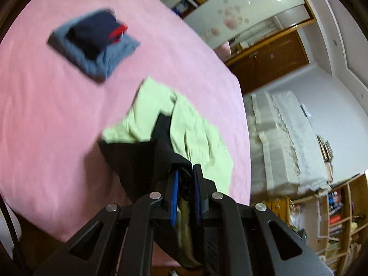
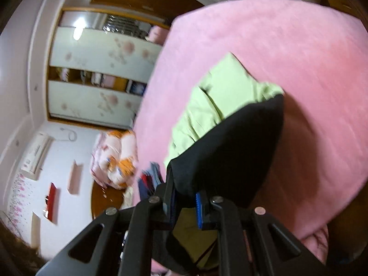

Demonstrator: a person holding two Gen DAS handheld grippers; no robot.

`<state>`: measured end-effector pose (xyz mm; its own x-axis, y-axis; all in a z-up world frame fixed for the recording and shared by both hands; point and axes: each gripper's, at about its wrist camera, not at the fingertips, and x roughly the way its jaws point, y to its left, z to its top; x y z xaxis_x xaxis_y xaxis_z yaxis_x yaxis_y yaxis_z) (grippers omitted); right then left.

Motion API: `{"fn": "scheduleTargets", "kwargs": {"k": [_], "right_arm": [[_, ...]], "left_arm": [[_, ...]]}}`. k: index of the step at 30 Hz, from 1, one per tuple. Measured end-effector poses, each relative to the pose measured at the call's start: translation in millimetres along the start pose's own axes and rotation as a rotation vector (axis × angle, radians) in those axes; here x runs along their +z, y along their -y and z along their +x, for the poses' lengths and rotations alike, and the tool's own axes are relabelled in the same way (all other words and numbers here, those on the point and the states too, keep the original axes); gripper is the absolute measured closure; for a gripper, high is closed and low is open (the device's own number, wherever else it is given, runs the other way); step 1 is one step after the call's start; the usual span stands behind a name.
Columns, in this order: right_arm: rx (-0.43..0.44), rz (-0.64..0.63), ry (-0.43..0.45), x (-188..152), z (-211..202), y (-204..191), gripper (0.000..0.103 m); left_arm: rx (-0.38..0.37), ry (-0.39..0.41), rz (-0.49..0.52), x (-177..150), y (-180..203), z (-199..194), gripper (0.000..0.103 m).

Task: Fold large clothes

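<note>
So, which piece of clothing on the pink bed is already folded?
The dark navy garment on the blue folded one, stacked apart. The light green garment lies crumpled, and the black garment hangs from both grippers.

- Right gripper: jaws clamped on black-and-green garment.
- Garment's green part lies on pink bed.
- Floral wardrobe doors behind; frame blurred.

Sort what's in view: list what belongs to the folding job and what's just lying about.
In the job: black garment, left gripper, right gripper, green garment, pink bed.
Lying about: folded clothes stack, bookshelf, patterned bedding.
</note>
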<state>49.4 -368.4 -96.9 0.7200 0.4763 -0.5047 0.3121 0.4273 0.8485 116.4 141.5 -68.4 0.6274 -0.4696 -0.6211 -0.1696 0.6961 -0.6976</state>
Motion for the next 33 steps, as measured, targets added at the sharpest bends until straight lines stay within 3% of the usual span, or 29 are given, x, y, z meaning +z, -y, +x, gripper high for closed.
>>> {"fn": "scheduleTargets", "kwargs": {"k": [3, 10, 14, 18, 22, 26, 33], "right_arm": [[0.043, 0.005, 0.038, 27, 9, -14, 0.091], [0.074, 0.022, 0.036, 99, 34, -28, 0.091], [0.066, 0.016, 0.025, 143, 60, -30, 0.091], [0.058, -0.024, 0.01, 177, 93, -36, 0.091], [0.053, -0.041, 0.006, 204, 135, -31, 0.091], [0.009, -0.08, -0.003, 227, 187, -22, 0.091], [-0.182, -0.091, -0.046, 244, 271, 8, 0.09]], "left_arm": [[0.025, 0.064, -0.013, 31, 16, 4, 0.095], [0.086, 0.173, -0.05, 94, 50, 22, 0.1], [0.088, 0.214, -0.051, 123, 63, 52, 0.1], [0.139, 0.233, -0.008, 155, 69, 92, 0.1], [0.17, 0.215, -0.005, 186, 56, 146, 0.1], [0.231, 0.145, 0.017, 211, 33, 211, 0.1], [0.323, -0.01, 0.086, 233, 12, 309, 0.1]]}}
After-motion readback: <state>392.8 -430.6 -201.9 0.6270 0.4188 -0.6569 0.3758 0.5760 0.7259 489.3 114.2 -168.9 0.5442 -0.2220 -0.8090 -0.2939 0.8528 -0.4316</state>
